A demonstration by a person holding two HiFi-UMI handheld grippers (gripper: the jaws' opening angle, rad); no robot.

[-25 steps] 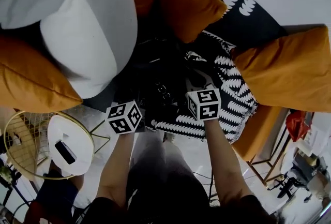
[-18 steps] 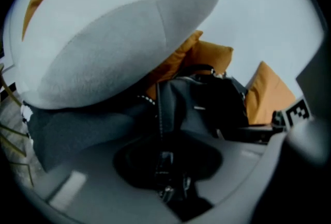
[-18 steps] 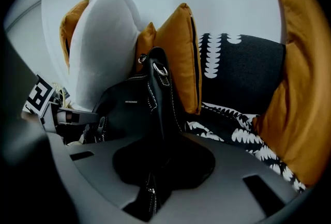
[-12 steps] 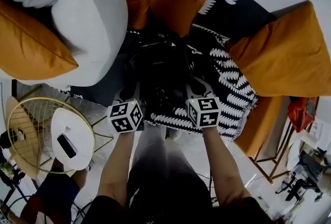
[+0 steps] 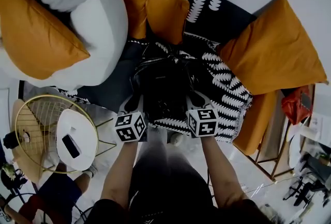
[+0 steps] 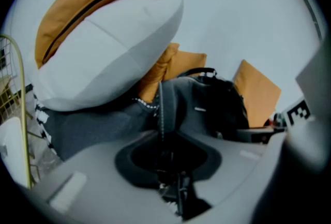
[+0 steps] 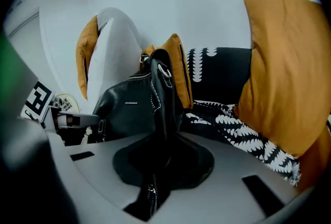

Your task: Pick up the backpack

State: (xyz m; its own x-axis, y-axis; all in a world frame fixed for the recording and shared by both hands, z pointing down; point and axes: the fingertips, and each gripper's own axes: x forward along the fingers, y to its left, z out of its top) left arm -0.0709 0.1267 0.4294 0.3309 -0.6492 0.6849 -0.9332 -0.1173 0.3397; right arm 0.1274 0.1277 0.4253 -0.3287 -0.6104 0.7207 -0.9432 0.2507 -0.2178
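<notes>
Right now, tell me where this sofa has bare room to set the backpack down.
Free: the patterned throw between the backpack and the right orange cushion; the dark seat strip between the backpack and the big grey cushion. Crowded: behind the backpack, two orange cushions side by side.

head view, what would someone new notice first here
The black backpack sits mid-picture, and the left gripper and right gripper each have their jaws closed on one of its straps. Next comes the big orange cushion at the right, above a black-and-white patterned throw spread beside the bag.
</notes>
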